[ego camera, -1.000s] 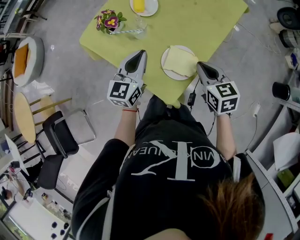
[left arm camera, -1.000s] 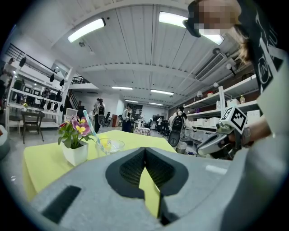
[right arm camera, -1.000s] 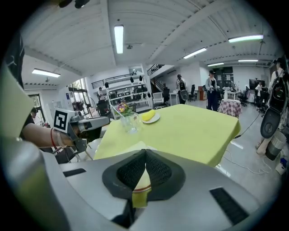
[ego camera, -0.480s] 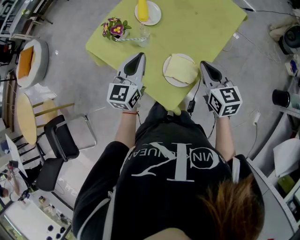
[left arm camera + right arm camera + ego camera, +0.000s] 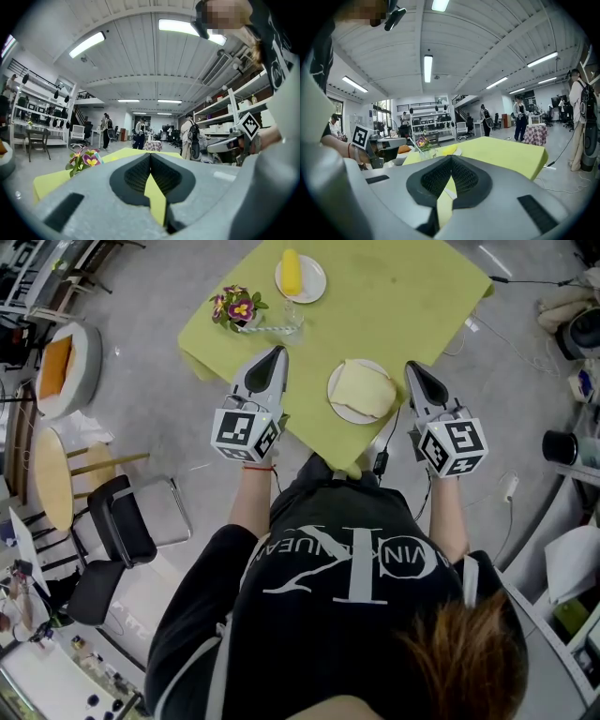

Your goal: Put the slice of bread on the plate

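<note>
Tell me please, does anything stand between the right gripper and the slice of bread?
Nothing visible does. The right gripper, jaws shut and empty, is beside the slice of bread, which already lies on the plate; only the green table shows between them.

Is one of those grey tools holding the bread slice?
No: the pale square bread slice lies on the round white plate, between the left gripper and right gripper.

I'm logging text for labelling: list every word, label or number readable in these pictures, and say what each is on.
"VIN K" and, less surely, "EAN": white print on the black shirt, seen upside down; the rest is folded out of sight.
Left cube and right cube: square code markers, no words.
Everything else: no readable text.
</note>
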{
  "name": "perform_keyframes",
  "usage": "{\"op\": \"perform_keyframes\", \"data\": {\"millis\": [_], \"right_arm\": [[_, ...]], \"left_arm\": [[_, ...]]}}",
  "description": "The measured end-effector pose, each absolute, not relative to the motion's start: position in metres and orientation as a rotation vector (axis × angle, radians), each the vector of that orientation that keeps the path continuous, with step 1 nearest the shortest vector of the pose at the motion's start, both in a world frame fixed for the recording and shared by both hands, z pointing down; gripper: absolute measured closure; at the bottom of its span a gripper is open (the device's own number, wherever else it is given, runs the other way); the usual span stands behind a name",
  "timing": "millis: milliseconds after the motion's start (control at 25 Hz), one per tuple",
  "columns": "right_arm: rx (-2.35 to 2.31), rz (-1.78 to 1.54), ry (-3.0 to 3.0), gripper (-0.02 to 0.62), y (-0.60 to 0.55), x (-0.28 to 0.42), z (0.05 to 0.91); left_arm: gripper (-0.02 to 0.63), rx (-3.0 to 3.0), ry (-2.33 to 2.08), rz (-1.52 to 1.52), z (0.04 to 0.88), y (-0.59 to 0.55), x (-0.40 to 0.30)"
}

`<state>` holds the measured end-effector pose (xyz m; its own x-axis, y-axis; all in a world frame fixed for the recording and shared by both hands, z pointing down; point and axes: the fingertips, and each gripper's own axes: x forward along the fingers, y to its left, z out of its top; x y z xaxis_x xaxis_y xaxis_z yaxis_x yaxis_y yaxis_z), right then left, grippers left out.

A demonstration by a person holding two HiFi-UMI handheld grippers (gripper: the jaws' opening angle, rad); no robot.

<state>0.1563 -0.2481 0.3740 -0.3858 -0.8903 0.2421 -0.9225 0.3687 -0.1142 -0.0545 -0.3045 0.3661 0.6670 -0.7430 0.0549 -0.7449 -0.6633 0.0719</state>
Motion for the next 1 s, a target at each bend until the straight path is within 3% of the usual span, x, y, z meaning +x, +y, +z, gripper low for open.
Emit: {"op": "perform_keyframes", "data": {"millis": [1000], "right_arm": [[1.722,0.154,-2.568,0.595,-0.274,0.153,0.332]], "left_arm": [[0.597,2.826,-1.373,-0.088,0.319,-0.320,-0.076]]}}
